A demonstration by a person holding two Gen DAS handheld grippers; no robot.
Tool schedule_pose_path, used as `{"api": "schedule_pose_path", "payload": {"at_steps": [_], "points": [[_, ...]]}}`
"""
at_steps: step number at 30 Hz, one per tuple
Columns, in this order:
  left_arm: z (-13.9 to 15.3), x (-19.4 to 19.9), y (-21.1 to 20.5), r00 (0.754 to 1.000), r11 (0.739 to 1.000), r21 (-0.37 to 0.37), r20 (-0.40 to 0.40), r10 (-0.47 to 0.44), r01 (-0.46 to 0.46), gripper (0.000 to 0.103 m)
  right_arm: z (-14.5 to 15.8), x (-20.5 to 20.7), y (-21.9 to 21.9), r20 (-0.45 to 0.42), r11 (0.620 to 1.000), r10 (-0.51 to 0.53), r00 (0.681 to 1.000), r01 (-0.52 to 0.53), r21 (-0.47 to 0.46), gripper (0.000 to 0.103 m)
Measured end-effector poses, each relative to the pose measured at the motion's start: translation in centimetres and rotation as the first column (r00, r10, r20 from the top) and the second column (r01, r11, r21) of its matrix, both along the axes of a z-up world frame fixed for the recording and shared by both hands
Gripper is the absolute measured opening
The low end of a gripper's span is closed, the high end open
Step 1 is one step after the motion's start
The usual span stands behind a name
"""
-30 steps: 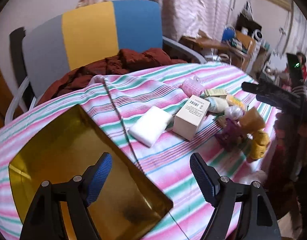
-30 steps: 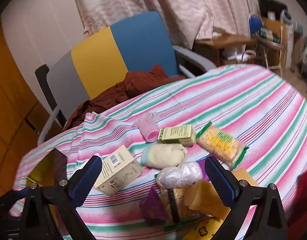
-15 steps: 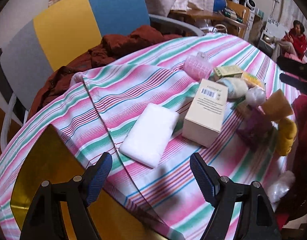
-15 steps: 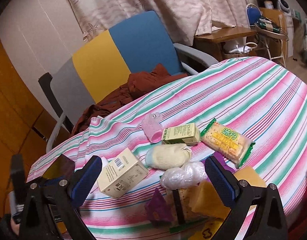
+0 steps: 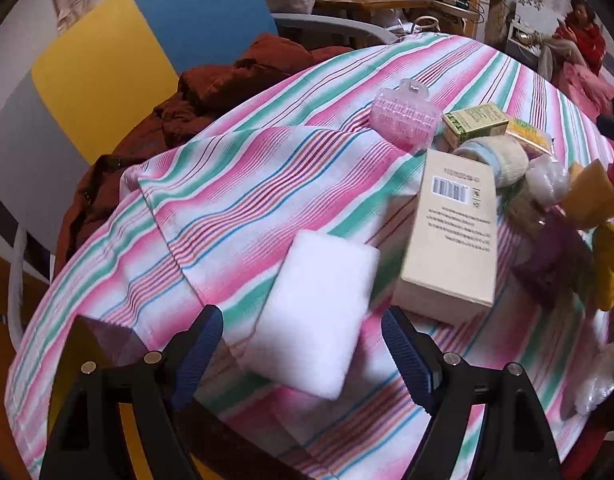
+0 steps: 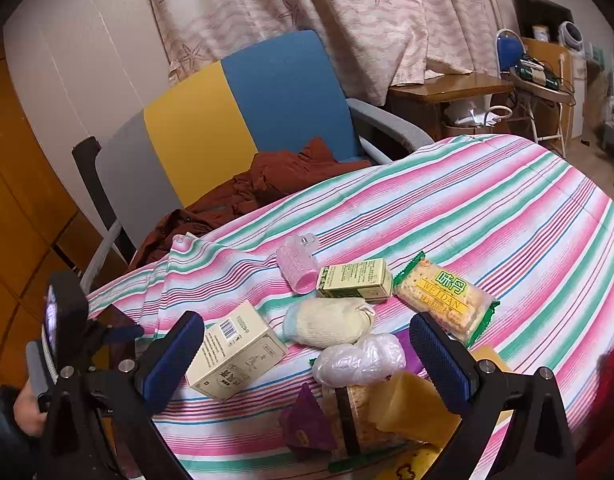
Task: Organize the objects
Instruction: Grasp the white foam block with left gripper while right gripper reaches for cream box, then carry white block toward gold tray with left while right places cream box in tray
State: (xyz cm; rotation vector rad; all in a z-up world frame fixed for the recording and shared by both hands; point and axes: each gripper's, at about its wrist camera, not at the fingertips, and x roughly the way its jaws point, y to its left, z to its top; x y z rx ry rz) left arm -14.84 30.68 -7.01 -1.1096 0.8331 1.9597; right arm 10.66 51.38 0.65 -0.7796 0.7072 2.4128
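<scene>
The left tongs (image 5: 301, 354) are spread wide and empty, framing the near end of a white foam pad (image 5: 317, 314) that lies flat on the striped surface (image 5: 235, 184), just beside a cream carton (image 5: 453, 236) with a barcode. The pad looks light, soft and compressible, so it will probably squash under the pads and could bend or slip if pinched at a corner; taking it across its narrow width, near the middle of the long sides, seems the safer hold. The carton is stiff and would take a firm squeeze on its flat faces. The right tongs (image 6: 307, 354) are likewise spread and hold nothing, hovering over a cluster of small goods. The left wrist view alone shows the white pad and a dark corner of a golden tray (image 5: 103, 344) at the lower left, presumably where things belong. The right wrist view does not show the pad, but makes plain what the left only crowds together: a pink roller (image 6: 297, 266), a green box (image 6: 355, 280), a biscuit packet (image 6: 445, 300), a cream sock bundle (image 6: 327, 322) and a crumpled plastic bag (image 6: 359, 360).
</scene>
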Motion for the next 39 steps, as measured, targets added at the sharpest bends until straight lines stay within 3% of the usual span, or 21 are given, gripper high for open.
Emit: {"api": "schedule_pose_path", "payload": {"at_steps": [10,13,15,17,22,31,39], "points": [[-1.7,-1.2,1.3,0.999,0.998,-0.043,0.039,-0.038,0.040,0.085,-0.3,-0.7,-0.7,0.005,0.998,0.061,0.998,-0.061,-0.012,0.103],[-2.4,-1.4,1.9,0.998,0.995,-0.087,0.037,-0.048,0.051,0.084,-0.5,-0.7,-0.7,0.010,0.998,0.066,0.998,-0.066,-0.020,0.103],[-2.7,-1.5,2.1,0.997,0.994,-0.090,0.062,-0.056,0.061,0.070,-0.5,-0.8,-0.8,0.016,0.997,0.070,0.997,-0.070,-0.020,0.103],[-2.7,-1.9,1.9,0.995,0.996,-0.069,0.089,-0.048,0.055,0.063,-0.6,-0.9,-0.8,0.023,0.997,0.075,0.997,-0.074,-0.024,0.103],[-2.5,-1.8,1.5,0.997,0.999,-0.034,0.072,-0.040,0.042,0.058,-1.0,-1.1,-0.7,0.037,0.996,0.074,0.997,-0.072,-0.051,0.103],[2.7,-0.1,-2.6,0.999,0.985,0.165,-0.006,0.051,-0.049,0.059,-1.6,-1.6,-1.2,0.091,0.994,0.085,0.992,-0.079,-0.070,0.103],[7.0,3.4,-9.3,0.985,0.925,0.339,0.031,0.171,-0.172,0.059,-1.4,-3.7,-3.2,0.116,0.986,0.130,0.985,-0.116,-0.123,0.103]]}}
